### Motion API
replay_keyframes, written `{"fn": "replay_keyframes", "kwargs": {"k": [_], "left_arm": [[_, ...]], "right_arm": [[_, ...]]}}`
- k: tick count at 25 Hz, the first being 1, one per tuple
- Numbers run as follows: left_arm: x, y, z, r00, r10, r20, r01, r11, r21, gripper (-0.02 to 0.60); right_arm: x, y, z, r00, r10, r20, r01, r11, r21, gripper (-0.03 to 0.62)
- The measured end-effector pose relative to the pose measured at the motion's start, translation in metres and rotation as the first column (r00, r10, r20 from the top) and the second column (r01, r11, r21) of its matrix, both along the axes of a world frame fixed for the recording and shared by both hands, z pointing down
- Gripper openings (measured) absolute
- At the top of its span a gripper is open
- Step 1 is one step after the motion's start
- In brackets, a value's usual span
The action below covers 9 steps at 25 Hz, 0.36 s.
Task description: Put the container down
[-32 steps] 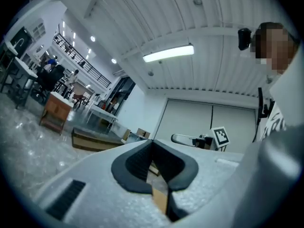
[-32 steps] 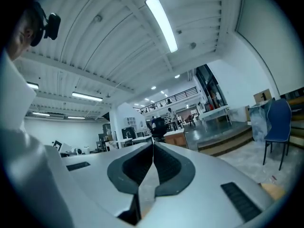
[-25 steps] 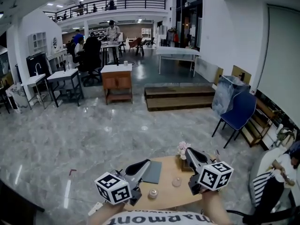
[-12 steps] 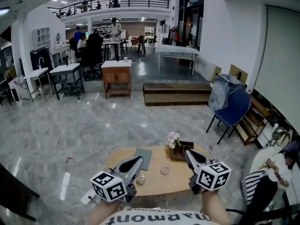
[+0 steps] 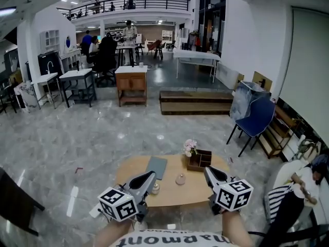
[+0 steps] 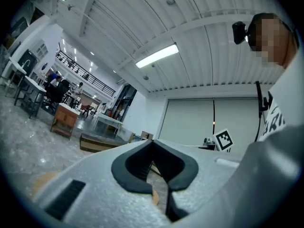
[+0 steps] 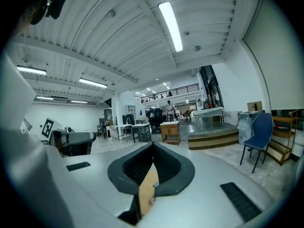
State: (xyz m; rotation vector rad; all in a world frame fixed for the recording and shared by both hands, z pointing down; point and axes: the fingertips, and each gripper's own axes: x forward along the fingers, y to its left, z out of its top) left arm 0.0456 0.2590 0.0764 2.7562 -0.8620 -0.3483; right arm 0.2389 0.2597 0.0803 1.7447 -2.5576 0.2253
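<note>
A round wooden table (image 5: 169,192) stands just ahead of me in the head view. On it are a dark wooden box (image 5: 200,160) with pink flowers (image 5: 190,147) beside it, a grey mat (image 5: 156,166), a small clear glass (image 5: 180,179) and a small jar (image 5: 154,188). My left gripper (image 5: 151,175) hangs over the table's near left edge, close to the jar, shut and empty. My right gripper (image 5: 207,169) is at the near right edge, below the box, also shut with nothing in it. In the two gripper views the left gripper (image 6: 152,142) and the right gripper (image 7: 153,145) show closed tips.
A blue chair (image 5: 259,120) with a plastic-covered thing on it stands at the right. A low wooden platform (image 5: 195,103) and a wooden cabinet (image 5: 132,85) lie beyond the table. A seated person (image 5: 303,189) is at the far right, a dark chair (image 5: 15,199) at the near left.
Both grippers have drawn back from over the table's middle to its near edge. The whole table has come into view, farther from me. Both grippers stay shut.
</note>
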Motion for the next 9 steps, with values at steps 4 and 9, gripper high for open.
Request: {"fn": "replay_keyframes", "kwargs": {"k": [4, 9], "left_arm": [[-0.005, 0.017, 0.007, 1.0, 0.001, 0.013, 0.0, 1.0, -0.022, 0.014], [0.001, 0.041, 0.011, 1.0, 0.0, 0.022, 0.0, 1.0, -0.001, 0.014]], "right_arm": [[-0.007, 0.019, 0.008, 1.0, -0.005, 0.0, 0.005, 1.0, -0.01, 0.014], [0.005, 0.042, 0.019, 1.0, 0.002, 0.024, -0.002, 1.0, -0.005, 0.014]]}}
